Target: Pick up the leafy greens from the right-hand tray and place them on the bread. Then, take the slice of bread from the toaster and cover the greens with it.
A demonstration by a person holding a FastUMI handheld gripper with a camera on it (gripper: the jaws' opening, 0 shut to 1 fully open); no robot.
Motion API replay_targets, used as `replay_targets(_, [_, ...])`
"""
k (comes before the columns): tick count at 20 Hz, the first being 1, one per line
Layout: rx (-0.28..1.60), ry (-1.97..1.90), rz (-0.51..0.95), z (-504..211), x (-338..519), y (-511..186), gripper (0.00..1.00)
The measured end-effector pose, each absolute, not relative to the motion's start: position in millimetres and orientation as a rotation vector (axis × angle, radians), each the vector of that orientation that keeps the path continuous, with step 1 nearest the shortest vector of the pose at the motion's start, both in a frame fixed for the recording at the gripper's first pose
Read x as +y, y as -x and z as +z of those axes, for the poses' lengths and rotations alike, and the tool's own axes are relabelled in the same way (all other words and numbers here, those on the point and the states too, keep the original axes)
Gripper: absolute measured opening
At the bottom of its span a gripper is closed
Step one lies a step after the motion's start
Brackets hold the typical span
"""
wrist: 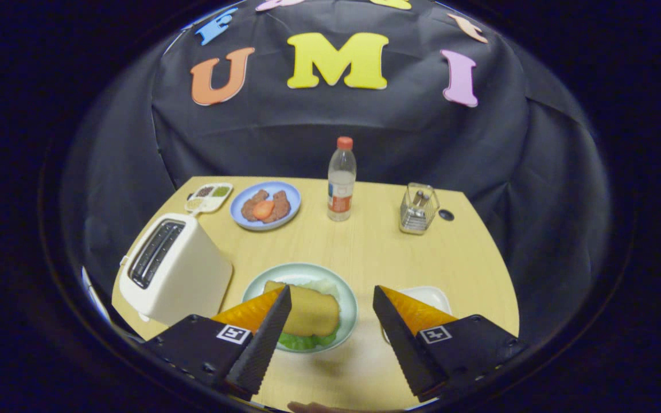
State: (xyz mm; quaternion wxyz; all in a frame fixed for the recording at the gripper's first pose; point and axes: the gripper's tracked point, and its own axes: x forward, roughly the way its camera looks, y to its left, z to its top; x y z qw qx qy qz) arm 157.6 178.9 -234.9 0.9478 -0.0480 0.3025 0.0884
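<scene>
The gripper (331, 295) hung above the near edge of the desk (365, 246) with its fingers spread wide apart and nothing between them. Just ahead of the fingers, partly behind the left one, sat a pale green plate (348, 298) carrying a slice of bread (310, 312) laid over leafy greens (304, 341) that stuck out beneath it, while the white tray (431, 297) peeked out behind the right finger. Farther off stood a white toaster (172, 267), a blue plate of food (265, 205), a small divided dish (209, 197), a water bottle (341, 180) and a clear holder (419, 208).
</scene>
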Motion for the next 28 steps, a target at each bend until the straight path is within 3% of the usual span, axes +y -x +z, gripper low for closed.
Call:
replay_targets(6, [0.283,0.1,0.14,-111.6,174.3,-122.2,0.95])
replay_targets(14, [0.127,0.002,0.163,-2.3,175.3,-23.4,0.94])
replay_targets(22, [-0.063,0.075,0.21,22.2,171.7,12.5,0.94])
replay_targets(28, [-0.067,0.07,0.252,22.0,173.7,9.3,0.94])
